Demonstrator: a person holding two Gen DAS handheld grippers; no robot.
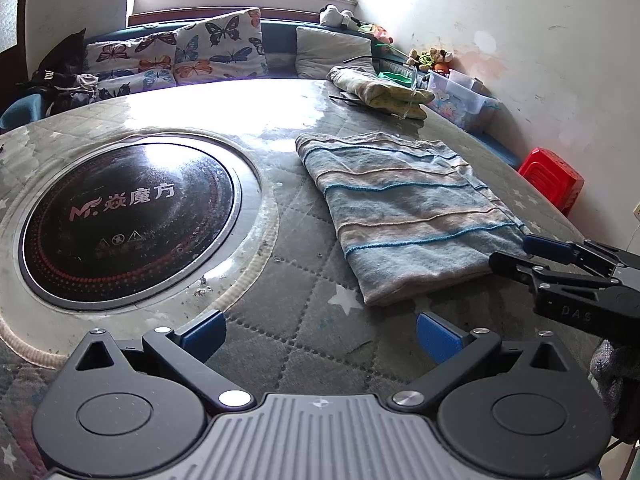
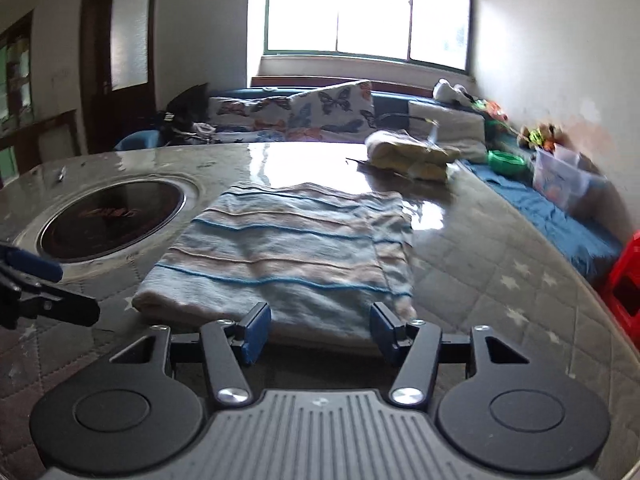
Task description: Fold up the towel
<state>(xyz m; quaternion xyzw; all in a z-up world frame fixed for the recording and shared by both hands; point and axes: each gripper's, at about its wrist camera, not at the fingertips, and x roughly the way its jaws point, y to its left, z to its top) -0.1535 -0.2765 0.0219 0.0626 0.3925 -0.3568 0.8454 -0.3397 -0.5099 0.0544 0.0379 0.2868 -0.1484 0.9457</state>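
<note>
Nearest the left wrist camera, the left gripper [image 1: 318, 338] hangs released, pads wide over the quilted table cover [image 1: 304, 360]. At two o'clock lies the folded striped towel [image 1: 400, 216]; the right gripper [image 1: 516, 254] sits by its near right corner.

From the right wrist, the right gripper [image 2: 320, 330] stands released, nothing pinched, the towel [image 2: 288, 256] at twelve o'clock just beyond its pads.

Folded striped towel [image 1: 404, 216] lies beside the round cooktop [image 1: 124, 220], left gripper [image 1: 320, 338] jaws apart.
</note>
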